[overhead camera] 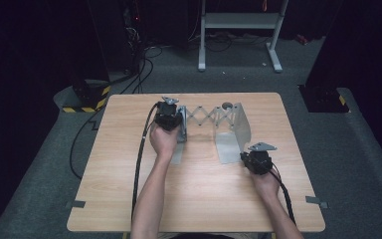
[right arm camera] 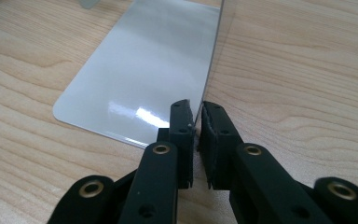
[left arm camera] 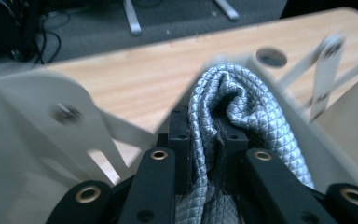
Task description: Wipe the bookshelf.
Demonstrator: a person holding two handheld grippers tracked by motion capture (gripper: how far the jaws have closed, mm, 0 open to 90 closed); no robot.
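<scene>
On the wooden desk [overhead camera: 194, 184] stood a grey expanding rack [overhead camera: 214, 122], its two metal end plates joined by a scissor lattice, at about twelve o'clock from the desk's middle. In the high view the left gripper [overhead camera: 170, 119] sat at the rack's nine o'clock plate and the right gripper [overhead camera: 255, 158] at the five o'clock corner of the other plate, but what the jaws held was too small to tell there.

The left gripper view supplied that: the left gripper [left arm camera: 204, 140] was clamped narrowly on a bunched fold of silver quilted fabric [left arm camera: 242, 116], with the pale rack plates blurred on either side. The right gripper view showed the right gripper [right arm camera: 196, 122] pinching the thin upright edge of the glossy metal plate [right arm camera: 144, 74], whose foot lay flat on the wood toward eleven o'clock.
</scene>
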